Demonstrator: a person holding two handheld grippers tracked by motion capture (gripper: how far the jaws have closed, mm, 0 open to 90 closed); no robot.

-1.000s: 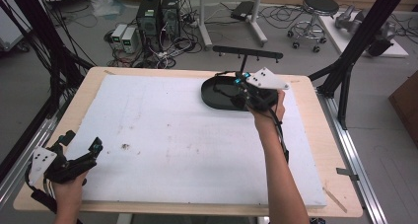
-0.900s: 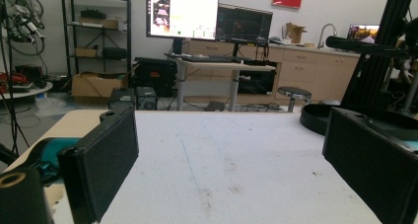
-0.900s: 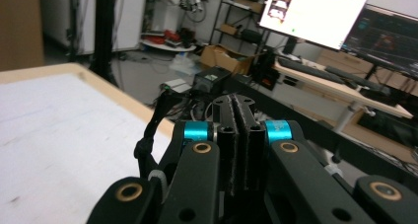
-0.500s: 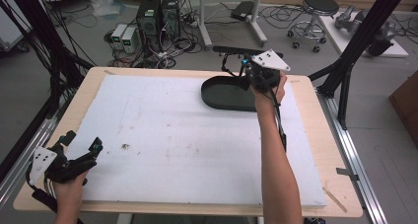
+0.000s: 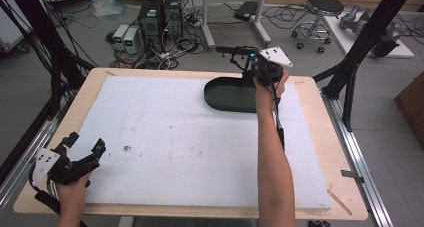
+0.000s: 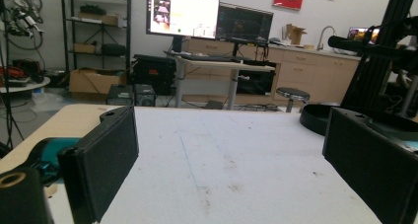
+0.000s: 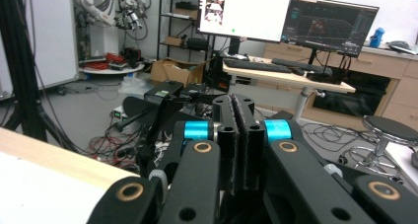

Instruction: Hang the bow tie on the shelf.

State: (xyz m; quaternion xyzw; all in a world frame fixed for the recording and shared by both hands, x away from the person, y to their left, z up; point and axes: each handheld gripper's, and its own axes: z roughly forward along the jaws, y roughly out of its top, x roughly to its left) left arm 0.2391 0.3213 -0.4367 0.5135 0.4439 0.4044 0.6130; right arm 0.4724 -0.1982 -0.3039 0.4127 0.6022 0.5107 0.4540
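Workshop clutter is ringing one wooden table [image 5: 320,152] topped with one white foam board [image 5: 190,137]; two monitors, one round stool [image 5: 324,7] and a pair of computer towers [image 5: 160,14] are standing beyond the far edge.

Item one: one black oval tray [image 5: 227,94], lying on the board at about one o'clock from its centre, shallow and showing nothing inside. We are seeing its rim again from the left gripper view, at three o'clock [image 6: 315,118].

Item two: the right gripper [image 5: 250,62], raised above the tray's far right rim at the end of an outstretched forearm. Its jaws are pressed flat together in the right gripper view [image 7: 240,135], and we are seeing nothing between the pads; whether anything is caught lower down we cannot tell. We are judging the lift as clearance from the tray.

Item three: the left gripper [image 5: 85,147], parked at seven o'clock on the board's near corner, jaws spread wide and holding nothing, apparently waiting out of the way.
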